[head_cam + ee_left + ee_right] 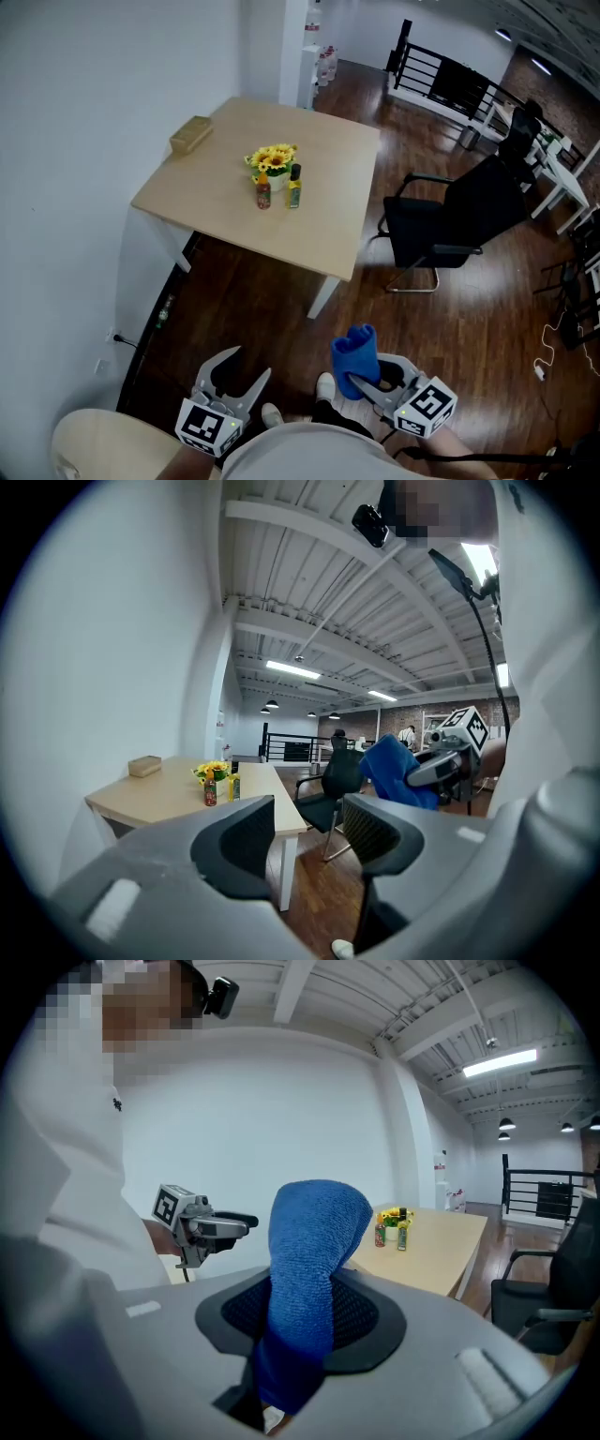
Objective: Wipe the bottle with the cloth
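Two small bottles stand side by side on the far wooden table point(216, 192): a red-labelled one point(263, 194) and a yellow-green one with a black cap point(293, 187). Both grippers hang low over the floor, well short of the table. My right gripper point(370, 380) is shut on a blue cloth point(356, 358), which sticks up between the jaws point(309, 1269). To its left, my left gripper point(242, 370) stands open with nothing between its fingers point(253, 832). The bottles point(221, 789) show small in the left gripper view, and the same bottles point(390, 1235) show small in the right gripper view.
A pot of yellow flowers point(272, 161) stands right behind the bottles, and a tan box point(190, 134) lies at the table's far left. A black office chair point(450, 220) stands right of the table. A white wall runs along the left. Dark wooden floor lies between me and the table.
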Available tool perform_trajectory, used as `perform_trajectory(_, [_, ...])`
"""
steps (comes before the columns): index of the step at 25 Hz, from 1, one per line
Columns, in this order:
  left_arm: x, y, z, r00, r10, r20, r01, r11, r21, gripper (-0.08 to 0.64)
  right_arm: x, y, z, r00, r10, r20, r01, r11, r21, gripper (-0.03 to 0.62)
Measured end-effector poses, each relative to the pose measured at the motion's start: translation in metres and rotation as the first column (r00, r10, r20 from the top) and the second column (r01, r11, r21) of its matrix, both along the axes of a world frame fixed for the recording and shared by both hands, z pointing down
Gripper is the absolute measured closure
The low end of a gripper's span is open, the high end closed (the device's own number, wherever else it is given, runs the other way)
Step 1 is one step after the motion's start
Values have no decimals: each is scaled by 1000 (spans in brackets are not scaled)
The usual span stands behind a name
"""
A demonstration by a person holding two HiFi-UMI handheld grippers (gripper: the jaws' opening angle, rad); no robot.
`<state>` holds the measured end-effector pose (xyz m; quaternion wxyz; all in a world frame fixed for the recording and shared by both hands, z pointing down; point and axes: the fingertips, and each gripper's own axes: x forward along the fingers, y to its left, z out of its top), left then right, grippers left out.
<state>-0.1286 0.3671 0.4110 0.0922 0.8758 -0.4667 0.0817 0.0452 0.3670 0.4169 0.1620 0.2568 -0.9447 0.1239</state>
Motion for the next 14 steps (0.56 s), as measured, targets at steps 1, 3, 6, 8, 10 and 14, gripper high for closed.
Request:
perform_trajectory(1, [-3, 2, 0, 1000, -2, 1, 2, 1000, -1, 319, -4, 3, 0, 1000, -3, 3, 3, 1000, 0, 446])
perform_trajectory(3, [-7, 6, 3, 1000, 3, 2, -3, 1000, -7, 319, -11, 6, -1, 1000, 0, 13, 0, 1000, 3, 446])
perform_trajectory(6, [-7, 12, 3, 1000, 23, 4, -23, 1000, -4, 319, -16, 9, -7, 1000, 9, 29, -10, 1000, 19, 446])
perform_trajectory(8, [-4, 13, -1, 999, 37, 4, -37, 999, 6, 319, -17, 8, -11, 999, 11, 30, -12, 1000, 29, 446])
perform_trajectory(10, [2, 16, -4, 999, 54, 2, -54, 998, 10, 321, -15, 11, -11, 1000, 15, 27, -16, 999, 29, 446])
perform_trajectory(14, [13, 20, -10, 997, 80, -5, -80, 997, 19, 321, -10, 16, -12, 1000, 19, 22, -19, 999, 27, 446])
